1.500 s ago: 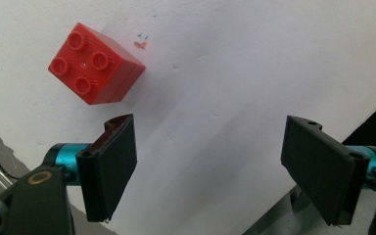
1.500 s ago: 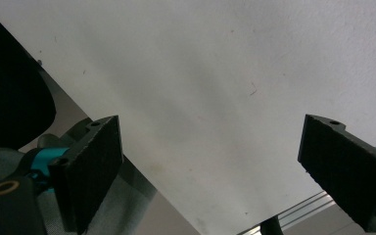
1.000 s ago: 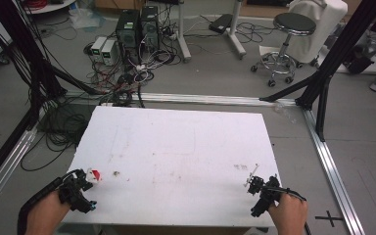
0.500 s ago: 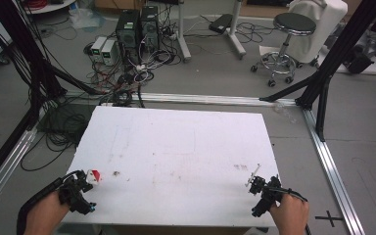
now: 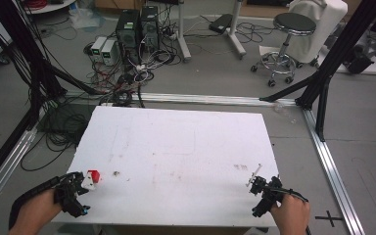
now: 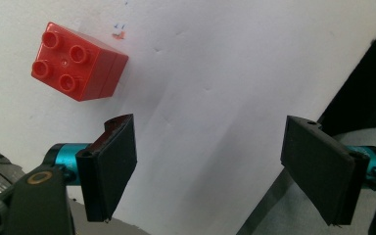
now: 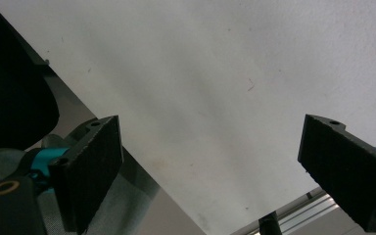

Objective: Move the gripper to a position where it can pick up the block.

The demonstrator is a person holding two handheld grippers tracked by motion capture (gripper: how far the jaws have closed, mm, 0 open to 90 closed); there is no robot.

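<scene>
Near the front-left corner of the white table [image 5: 176, 147], my left gripper [image 6: 210, 166] hovers with its jaws spread wide apart, and a red four-stud building brick [image 6: 76, 61] lies on the tabletop just beyond its left-hand jaw, not touching it. At the front-right corner I hold the right gripper [image 7: 215, 171] with its jaws parted as well, bare tabletop showing between them. From the high view I see both my hands at the near edge, well apart from each other.
</scene>
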